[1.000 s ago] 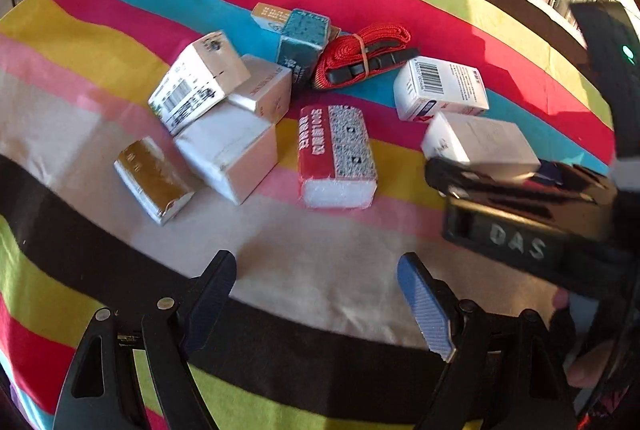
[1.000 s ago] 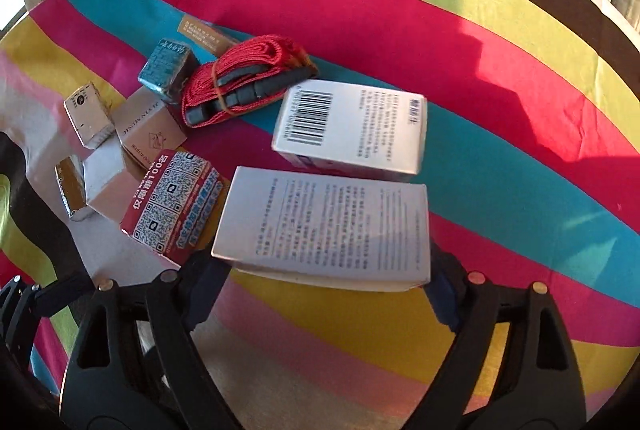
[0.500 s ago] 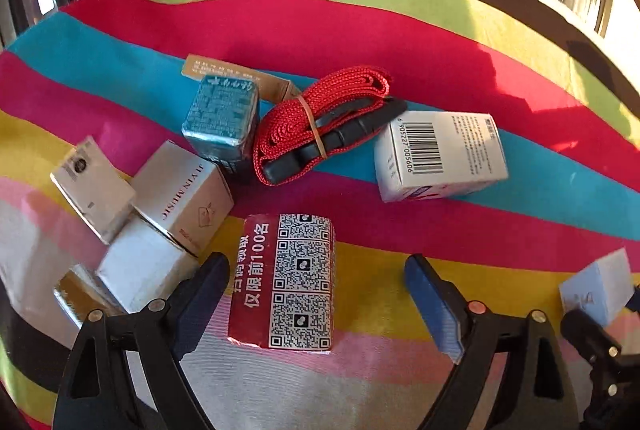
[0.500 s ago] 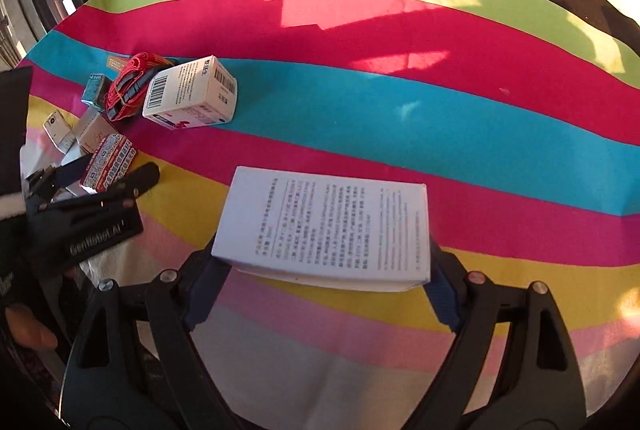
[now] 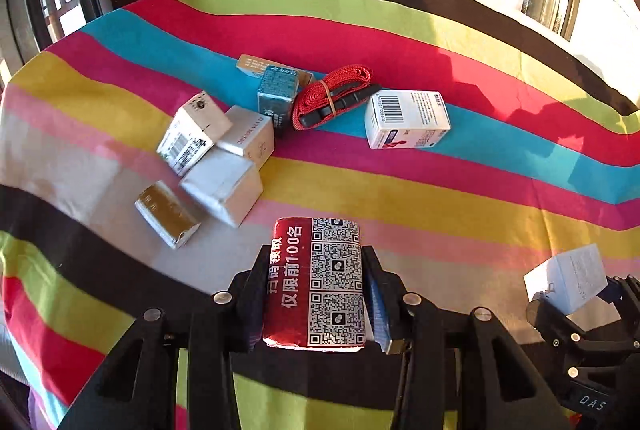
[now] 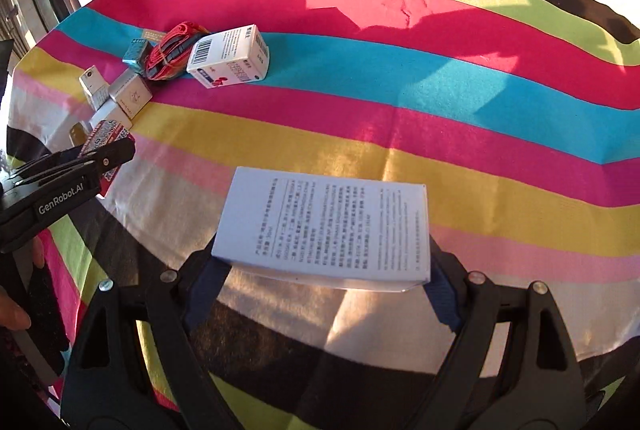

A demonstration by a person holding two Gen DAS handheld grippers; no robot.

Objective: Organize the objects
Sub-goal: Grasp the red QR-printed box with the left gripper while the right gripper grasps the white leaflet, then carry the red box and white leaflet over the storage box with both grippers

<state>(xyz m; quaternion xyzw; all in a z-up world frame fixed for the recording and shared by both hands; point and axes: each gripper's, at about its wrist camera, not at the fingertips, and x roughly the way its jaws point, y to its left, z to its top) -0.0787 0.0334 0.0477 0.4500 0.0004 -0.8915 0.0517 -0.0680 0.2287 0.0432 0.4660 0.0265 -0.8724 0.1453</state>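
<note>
A red pack with QR codes (image 5: 316, 282) sits between the fingers of my left gripper (image 5: 315, 266). The jaws are closing and their pads press its two sides, holding it just above the striped cloth (image 5: 440, 190). My right gripper (image 6: 322, 266) is shut on a flat white box with printed text (image 6: 324, 230), held over the cloth's near stripes. In the left wrist view that white box (image 5: 568, 278) shows at the lower right. In the right wrist view the left gripper (image 6: 68, 182) and the red pack (image 6: 106, 136) are at the far left.
A cluster lies on the cloth's left half: a white barcode box (image 5: 408, 118), a bundled red strap (image 5: 332, 96), a teal box (image 5: 278, 94), silver-white boxes (image 5: 222, 186) and a gold pack (image 5: 166, 214). Windows stand beyond the table's far edge.
My left gripper moved over the red pack, closed onto it and raised it. My right gripper carried the white box rightwards, away from the cluster.
</note>
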